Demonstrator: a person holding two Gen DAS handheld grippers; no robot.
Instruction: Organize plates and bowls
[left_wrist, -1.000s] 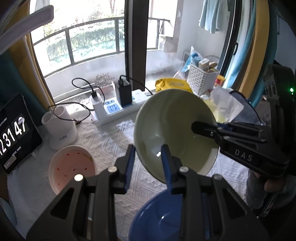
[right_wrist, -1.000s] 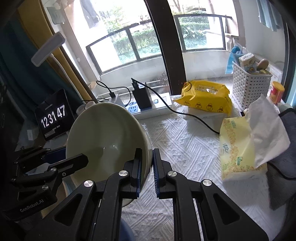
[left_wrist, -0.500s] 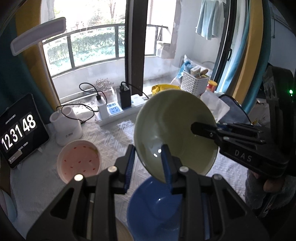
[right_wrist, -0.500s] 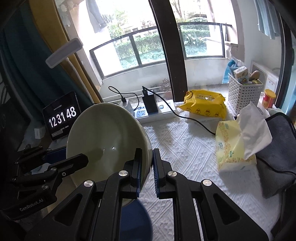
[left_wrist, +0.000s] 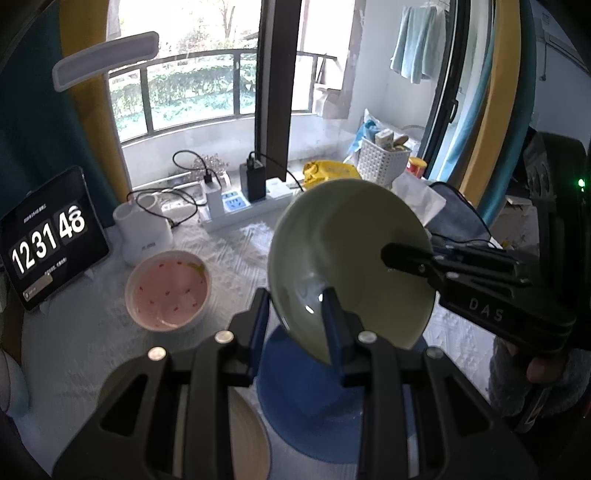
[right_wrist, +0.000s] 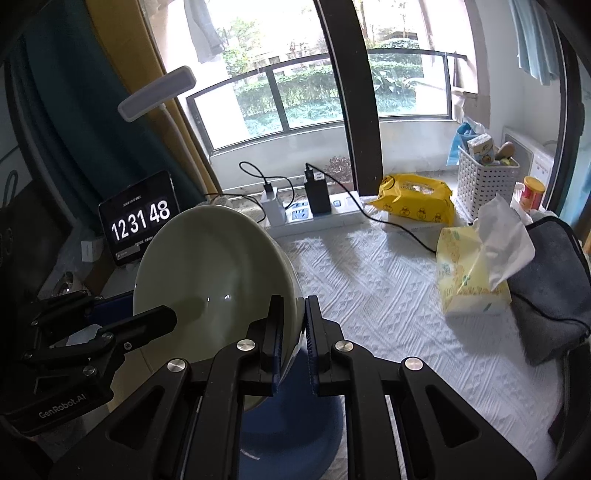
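1. Both grippers hold one green bowl (left_wrist: 351, 266) in the air, right above the blue bowl (left_wrist: 306, 391) on the worktop (right_wrist: 388, 295)
2. The left gripper (left_wrist: 295, 321) is closed on the bowl's near rim, one pad inside and one outside. The right gripper (right_wrist: 293, 332) is closed tight on the rim on the other side
3. The green bowl is tipped up on its edge. Its open side faces back toward the two grippers and a bit up, and its bottom points away toward the window. It is round, so it has no long side; its flat face stands steep
4. I think the job now is to stack it. Tip it slowly until the open side faces up, keep it over the blue bowl, and lower it straight in
5. Move both grippers together so the rim does not twist or slip out
6. The pink bowl (left_wrist: 168, 290) sits left of the blue bowl, so stay clear of it
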